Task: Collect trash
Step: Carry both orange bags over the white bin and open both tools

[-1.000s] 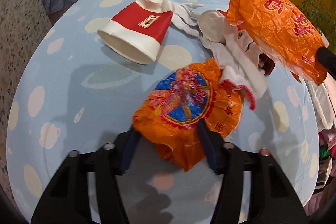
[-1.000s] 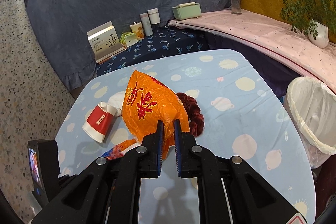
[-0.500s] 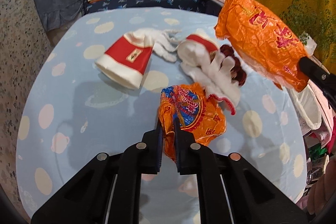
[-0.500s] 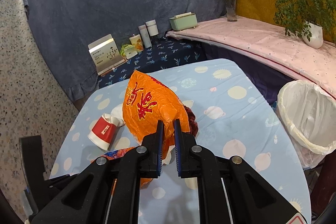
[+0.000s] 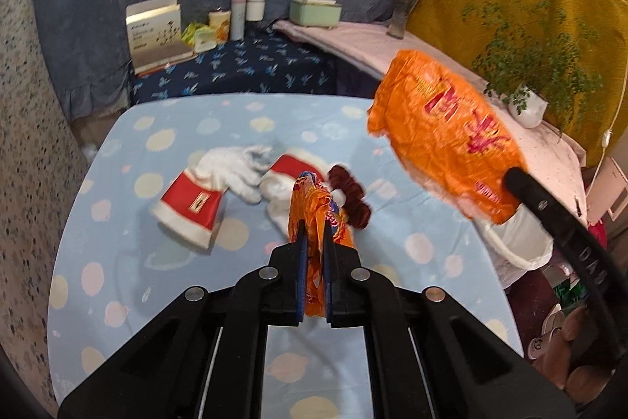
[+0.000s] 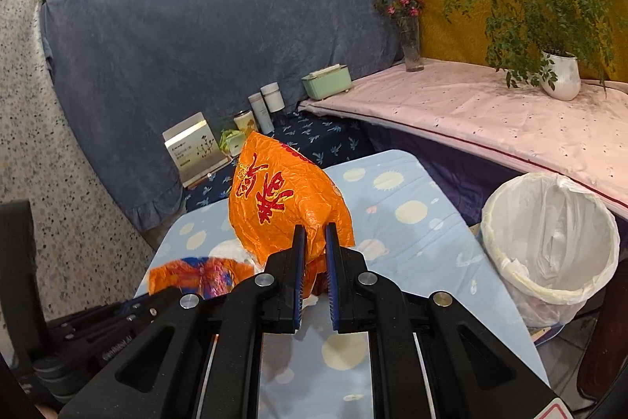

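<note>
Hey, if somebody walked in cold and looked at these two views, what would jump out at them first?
Two crinkled orange snack bags held in the air: the right tongs pinch the big orange bag with red characters above the spotted blue tablecloth, and the left tongs clamp a smaller orange and blue bag. Next, the white-lined trash bin beside the table's right edge.

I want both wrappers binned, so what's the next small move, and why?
Probably swing the right gripper over the bin: it is shut on the big orange wrapper, held off the table, and the lined bin stands open to its right.
</note>
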Motion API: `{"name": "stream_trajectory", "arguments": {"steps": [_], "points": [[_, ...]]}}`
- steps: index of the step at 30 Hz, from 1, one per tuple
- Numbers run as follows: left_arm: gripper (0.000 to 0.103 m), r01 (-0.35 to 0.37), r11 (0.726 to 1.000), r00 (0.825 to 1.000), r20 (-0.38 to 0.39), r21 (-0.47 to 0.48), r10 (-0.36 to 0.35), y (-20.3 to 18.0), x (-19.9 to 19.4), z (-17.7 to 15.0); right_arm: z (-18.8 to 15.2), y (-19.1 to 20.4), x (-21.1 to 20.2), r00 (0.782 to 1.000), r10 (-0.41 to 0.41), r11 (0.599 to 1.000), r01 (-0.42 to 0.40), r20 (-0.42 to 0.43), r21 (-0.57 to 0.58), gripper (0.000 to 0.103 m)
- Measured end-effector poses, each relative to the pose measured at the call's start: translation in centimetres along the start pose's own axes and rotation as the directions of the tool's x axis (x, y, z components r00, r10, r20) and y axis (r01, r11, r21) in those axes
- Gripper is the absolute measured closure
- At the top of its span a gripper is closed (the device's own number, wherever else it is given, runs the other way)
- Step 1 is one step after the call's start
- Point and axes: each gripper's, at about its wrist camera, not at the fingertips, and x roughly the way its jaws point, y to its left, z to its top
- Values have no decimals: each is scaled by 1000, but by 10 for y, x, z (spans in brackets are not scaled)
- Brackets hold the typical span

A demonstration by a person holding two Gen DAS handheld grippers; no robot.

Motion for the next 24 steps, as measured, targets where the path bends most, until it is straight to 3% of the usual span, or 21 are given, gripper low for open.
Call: {"name": "stream_trajectory", "arguments": {"steps": [12,24], "points": [[97,80,993,996,37,87,-84,-66,0,31,9,-59,-21,996,-84,993,79,44,93,93],[97,182,962,983,-11,205,-184,-163,36,43,10,-140,-33,979,-200,959,186,47,212,93]]}}
